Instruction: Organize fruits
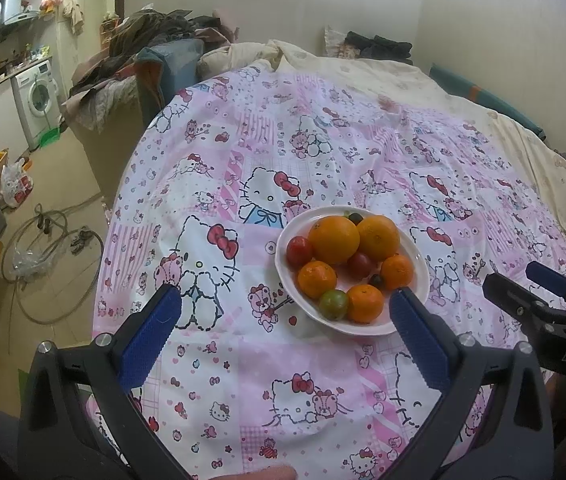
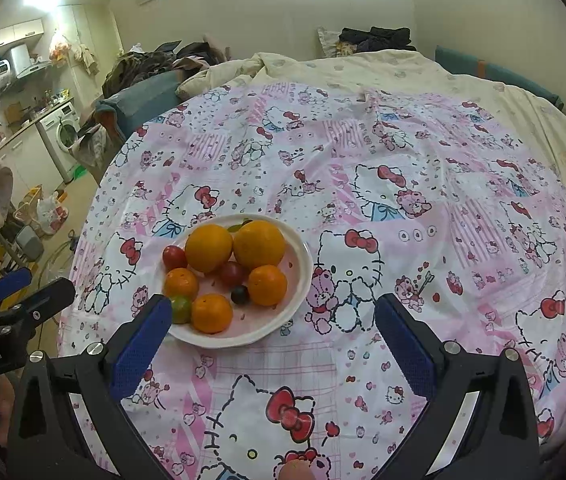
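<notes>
A white plate [image 1: 287, 276] [image 2: 303, 276] sits on a bed covered with a pink cartoon-cat sheet [image 1: 323, 152] [image 2: 423, 168]. On it lie two large oranges [image 1: 334, 240] [image 2: 259, 244], three small oranges [image 1: 317, 279] [image 2: 211, 313], small red tomatoes [image 1: 299, 251] [image 2: 174, 257], a green tomato [image 1: 334, 304] [image 2: 181, 309] and a dark berry [image 2: 239, 295]. My left gripper [image 1: 285, 310] is open and empty just in front of the plate. My right gripper [image 2: 273, 320] is open and empty, its left finger at the plate's near left rim; it also shows in the left wrist view [image 1: 523, 284].
A cream quilt [image 1: 363, 64] covers the bed's far side, with dark clothes [image 1: 379, 46] by the wall. Left of the bed are piled clothes on a box [image 1: 151, 52], a washing machine [image 1: 37, 100], hoses [image 1: 43, 240] and bags on the floor.
</notes>
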A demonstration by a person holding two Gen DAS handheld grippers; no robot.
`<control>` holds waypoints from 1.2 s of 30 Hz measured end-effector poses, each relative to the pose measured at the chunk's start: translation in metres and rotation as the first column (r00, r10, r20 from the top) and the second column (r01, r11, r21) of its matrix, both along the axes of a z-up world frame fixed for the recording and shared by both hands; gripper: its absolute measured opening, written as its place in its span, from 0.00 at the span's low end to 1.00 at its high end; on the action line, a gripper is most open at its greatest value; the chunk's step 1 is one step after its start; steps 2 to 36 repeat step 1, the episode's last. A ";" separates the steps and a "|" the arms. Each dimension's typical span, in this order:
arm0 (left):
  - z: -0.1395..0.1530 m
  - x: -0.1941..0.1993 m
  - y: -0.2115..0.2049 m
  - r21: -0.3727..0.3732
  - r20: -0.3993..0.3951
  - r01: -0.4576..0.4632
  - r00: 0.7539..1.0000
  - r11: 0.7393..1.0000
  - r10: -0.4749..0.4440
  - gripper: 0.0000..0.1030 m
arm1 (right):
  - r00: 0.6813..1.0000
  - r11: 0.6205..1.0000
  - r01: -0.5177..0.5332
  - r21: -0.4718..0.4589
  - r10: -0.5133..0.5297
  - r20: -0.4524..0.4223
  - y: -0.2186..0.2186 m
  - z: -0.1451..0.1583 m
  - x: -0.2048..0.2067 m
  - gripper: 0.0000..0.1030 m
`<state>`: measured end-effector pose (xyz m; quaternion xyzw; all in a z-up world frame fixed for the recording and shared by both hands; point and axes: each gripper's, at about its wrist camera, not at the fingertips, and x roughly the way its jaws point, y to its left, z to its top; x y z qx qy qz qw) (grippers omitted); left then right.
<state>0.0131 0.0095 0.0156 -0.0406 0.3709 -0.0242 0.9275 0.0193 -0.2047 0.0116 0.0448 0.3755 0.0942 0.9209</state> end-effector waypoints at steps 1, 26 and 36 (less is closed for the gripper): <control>0.000 -0.001 0.000 0.000 0.002 -0.003 1.000 1.000 0.003 1.00 | 1.000 1.000 -0.001 0.000 0.001 0.001 0.000 0.000 0.000 1.00; 0.000 -0.001 0.000 0.000 0.002 -0.003 1.000 1.000 0.003 1.00 | 1.000 1.000 -0.001 0.000 0.001 0.001 0.000 0.000 0.000 1.00; 0.000 -0.001 0.000 0.000 0.002 -0.003 1.000 1.000 0.003 1.00 | 1.000 1.000 -0.001 0.000 0.001 0.001 0.000 0.000 0.000 1.00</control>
